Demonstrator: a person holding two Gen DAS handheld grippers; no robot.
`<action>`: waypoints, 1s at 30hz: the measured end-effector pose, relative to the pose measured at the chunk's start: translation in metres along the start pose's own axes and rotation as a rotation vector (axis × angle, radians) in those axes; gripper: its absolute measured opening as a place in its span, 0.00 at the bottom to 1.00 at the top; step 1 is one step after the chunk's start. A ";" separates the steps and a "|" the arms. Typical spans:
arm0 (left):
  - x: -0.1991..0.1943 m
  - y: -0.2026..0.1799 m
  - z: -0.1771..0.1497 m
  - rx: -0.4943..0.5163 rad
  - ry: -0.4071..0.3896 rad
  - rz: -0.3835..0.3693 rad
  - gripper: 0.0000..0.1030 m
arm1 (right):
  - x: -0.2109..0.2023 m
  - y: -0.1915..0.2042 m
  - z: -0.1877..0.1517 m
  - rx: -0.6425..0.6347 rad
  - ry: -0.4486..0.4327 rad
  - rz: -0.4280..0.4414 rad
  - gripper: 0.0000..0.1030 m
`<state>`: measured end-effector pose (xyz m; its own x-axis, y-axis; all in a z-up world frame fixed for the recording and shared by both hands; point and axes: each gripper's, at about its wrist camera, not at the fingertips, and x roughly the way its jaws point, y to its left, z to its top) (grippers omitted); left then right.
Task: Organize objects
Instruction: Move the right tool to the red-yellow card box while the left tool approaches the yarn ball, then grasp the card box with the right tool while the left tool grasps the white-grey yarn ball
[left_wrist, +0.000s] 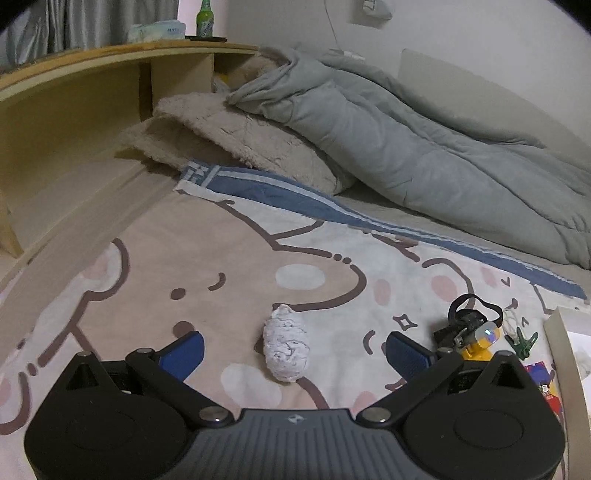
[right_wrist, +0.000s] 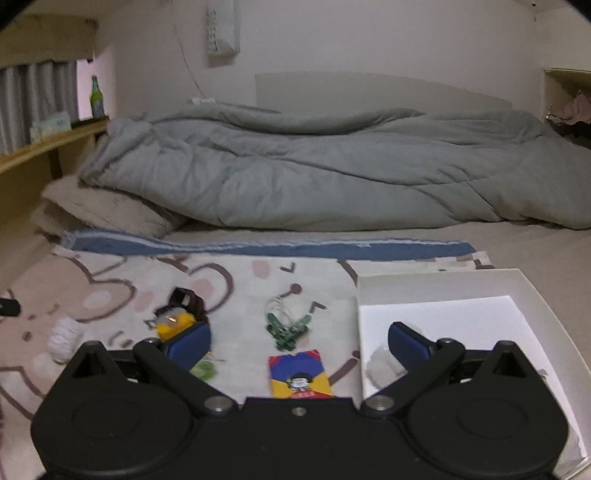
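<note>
Grey duvet (right_wrist: 314, 166) lying beyond the cartoon blanket (left_wrist: 221, 266), white box (right_wrist: 443, 291) sitting at the blanket's right edge, both grippers (left_wrist: 293, 345) (right_wrist: 299, 341) hovering spread wide and empty over the blanket, headlamp (left_wrist: 476, 328), card pack (right_wrist: 299, 374), white wad (left_wrist: 286, 349), green clips (right_wrist: 288, 328) lying on the blanket.

My left gripper (left_wrist: 295, 349) fills the bottom of its frame: two round black housings, black linkage arms with silver pivot screws, blue ribbed fingertips (left_wrist: 186, 349), and a grey ridged centre plate bearing a small logo. My right gripper (right_wrist: 299, 341) looks alike, its centre plate black with one screw.
</note>
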<state>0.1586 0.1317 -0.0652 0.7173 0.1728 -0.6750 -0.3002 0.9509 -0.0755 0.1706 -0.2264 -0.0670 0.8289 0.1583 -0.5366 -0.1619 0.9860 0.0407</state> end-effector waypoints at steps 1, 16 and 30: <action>0.004 0.001 0.000 -0.004 0.008 -0.014 1.00 | 0.005 0.000 -0.001 -0.009 0.011 -0.012 1.00; 0.061 0.015 0.012 -0.125 0.119 -0.012 0.75 | 0.079 -0.010 -0.006 -0.018 0.205 0.039 0.56; 0.102 0.006 -0.003 -0.107 0.203 -0.015 0.73 | 0.131 -0.005 -0.022 -0.040 0.289 0.075 0.56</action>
<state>0.2286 0.1542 -0.1365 0.5840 0.0933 -0.8064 -0.3635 0.9183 -0.1570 0.2686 -0.2118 -0.1562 0.6281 0.2029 -0.7512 -0.2422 0.9684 0.0591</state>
